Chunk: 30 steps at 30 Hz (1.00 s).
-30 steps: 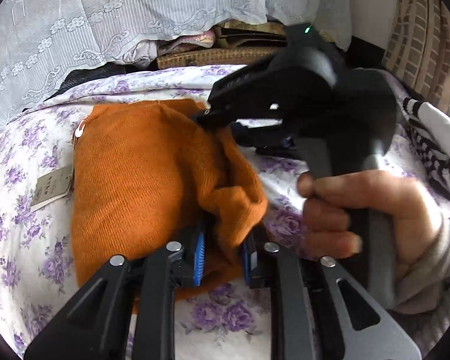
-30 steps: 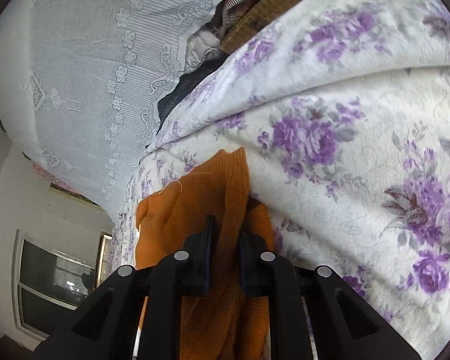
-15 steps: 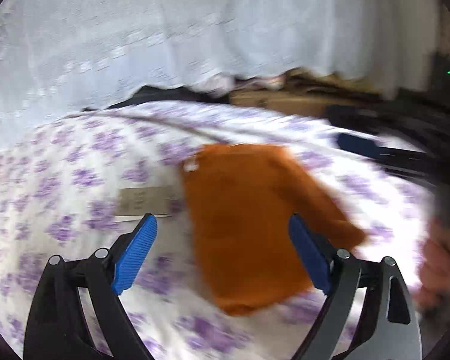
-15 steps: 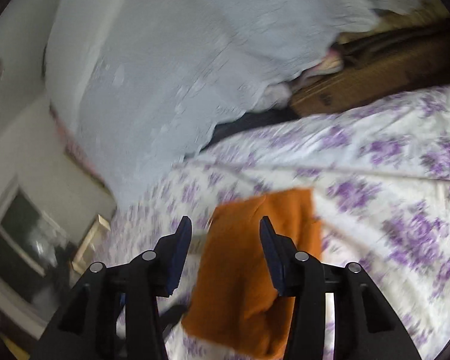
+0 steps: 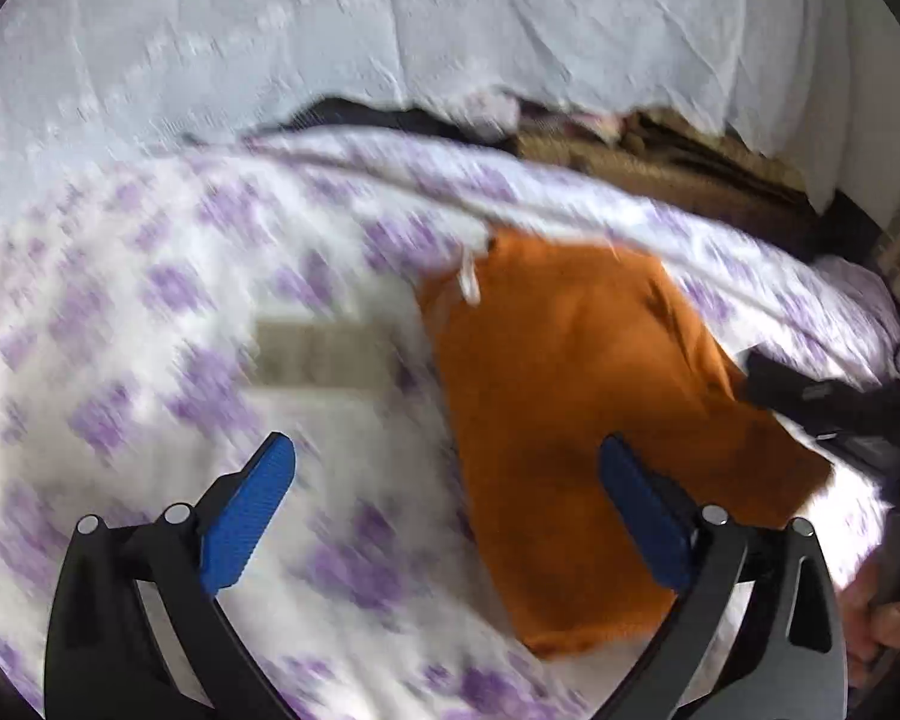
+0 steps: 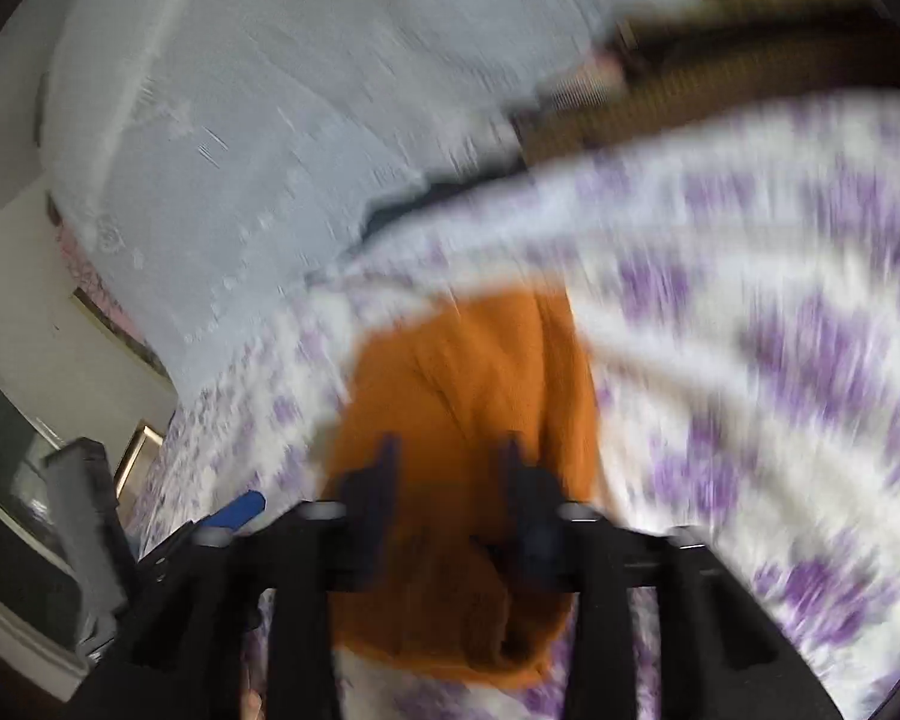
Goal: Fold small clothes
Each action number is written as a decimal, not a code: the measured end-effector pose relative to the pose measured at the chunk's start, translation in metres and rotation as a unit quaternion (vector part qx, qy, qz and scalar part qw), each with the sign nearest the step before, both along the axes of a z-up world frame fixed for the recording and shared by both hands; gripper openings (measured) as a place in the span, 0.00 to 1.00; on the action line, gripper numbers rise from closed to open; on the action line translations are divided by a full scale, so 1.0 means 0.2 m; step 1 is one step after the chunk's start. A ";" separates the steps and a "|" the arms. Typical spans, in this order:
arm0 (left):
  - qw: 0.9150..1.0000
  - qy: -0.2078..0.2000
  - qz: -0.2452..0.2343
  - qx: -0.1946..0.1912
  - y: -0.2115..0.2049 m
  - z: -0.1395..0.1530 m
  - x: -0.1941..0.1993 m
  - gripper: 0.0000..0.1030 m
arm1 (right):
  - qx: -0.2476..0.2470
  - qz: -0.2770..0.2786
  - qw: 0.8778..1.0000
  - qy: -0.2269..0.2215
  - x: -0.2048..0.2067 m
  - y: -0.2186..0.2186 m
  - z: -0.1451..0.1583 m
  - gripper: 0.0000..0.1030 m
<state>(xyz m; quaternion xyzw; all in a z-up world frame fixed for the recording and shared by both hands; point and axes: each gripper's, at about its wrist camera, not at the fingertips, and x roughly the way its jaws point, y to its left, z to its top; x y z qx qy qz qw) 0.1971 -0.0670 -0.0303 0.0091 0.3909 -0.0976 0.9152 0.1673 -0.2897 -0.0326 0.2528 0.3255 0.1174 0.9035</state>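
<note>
An orange knit garment point(image 5: 570, 390) lies folded on the purple-flowered bedsheet point(image 5: 150, 300), with a beige hang tag point(image 5: 318, 354) beside it on the left. My left gripper point(image 5: 447, 456) hovers above the garment's near left edge. Its jaws are wide and still opening, and its blue pads point(image 5: 252, 516) touch nothing. In the blurred right wrist view my right gripper point(image 6: 450, 456) hangs over the garment point(image 6: 468, 372). Its jaws are opening too, clear of the cloth. The left gripper's blue pad point(image 6: 240, 510) shows at lower left there.
A white lace cloth point(image 5: 390, 60) hangs behind the bed. Brown and dark folded textiles point(image 5: 660, 162) are piled at the far edge. The other gripper's dark body point(image 5: 810, 396) and a hand point(image 5: 882, 630) sit at the right. A window point(image 6: 6, 468) is at far left.
Both grippers have let go of the orange garment, opened their jaws and drawn back and up. The garment now lies folded on the sheet.
</note>
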 end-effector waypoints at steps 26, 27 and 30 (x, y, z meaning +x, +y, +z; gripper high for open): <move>0.999 -0.024 -0.015 -0.044 0.03 0.02 -0.02 0.95 | -0.151 -0.035 0.987 -0.043 -0.14 0.21 0.04 0.71; 0.999 -0.021 -0.023 -0.018 -0.02 -0.02 -0.06 0.95 | -0.154 -0.038 0.987 -0.034 -0.16 0.20 0.01 0.71; 0.999 0.002 -0.026 0.046 -0.11 -0.14 -0.08 0.96 | -0.172 -0.046 0.983 0.052 -0.13 0.15 -0.19 0.74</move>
